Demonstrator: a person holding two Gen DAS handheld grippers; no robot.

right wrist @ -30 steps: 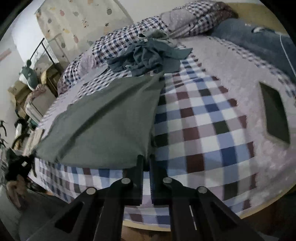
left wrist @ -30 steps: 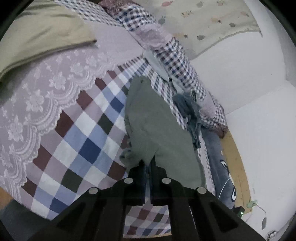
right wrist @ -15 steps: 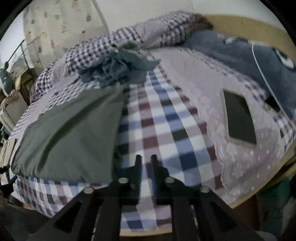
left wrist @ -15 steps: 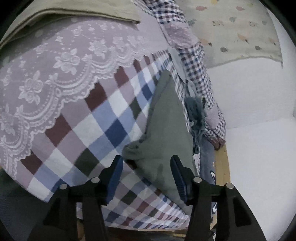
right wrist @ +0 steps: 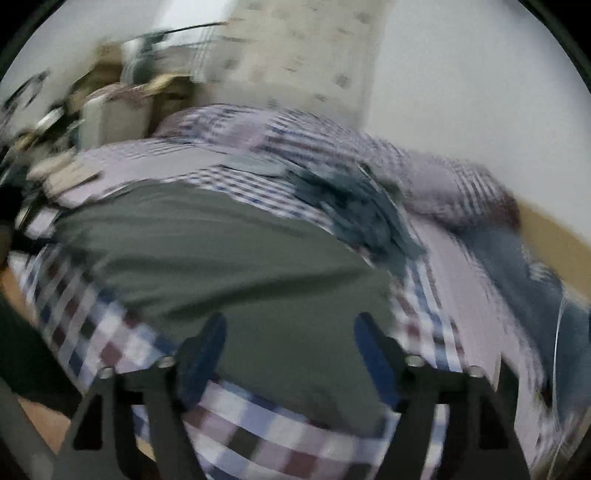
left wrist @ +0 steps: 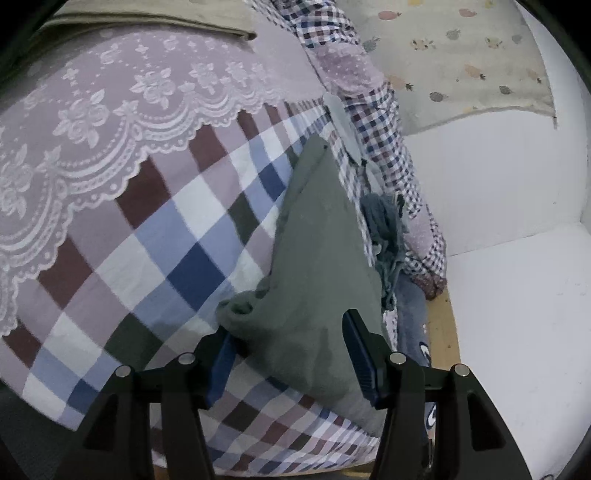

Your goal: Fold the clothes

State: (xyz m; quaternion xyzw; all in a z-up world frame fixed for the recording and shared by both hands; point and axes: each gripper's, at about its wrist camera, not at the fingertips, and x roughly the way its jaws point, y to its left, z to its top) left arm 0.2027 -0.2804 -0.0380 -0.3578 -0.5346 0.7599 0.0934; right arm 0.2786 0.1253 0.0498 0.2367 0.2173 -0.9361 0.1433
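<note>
A grey-green garment lies flat on the checked bedspread, with a bunched corner near its front edge. My left gripper is open over that near edge, and its blue-padded fingers straddle the cloth without holding it. In the blurred right wrist view the same garment spreads across the bed, and my right gripper is open just above its near edge. A crumpled blue-grey garment lies past the green one.
A lace-edged lilac cover and a folded khaki cloth lie on the left. A checked pillow runs along the white wall. A dark blue cushion and the wooden bed edge are on the right.
Both grippers were shut on corners of the green garment, then let go and opened. The garment has dropped flat onto the bed. The right gripper is swinging left, which blurs its view.
</note>
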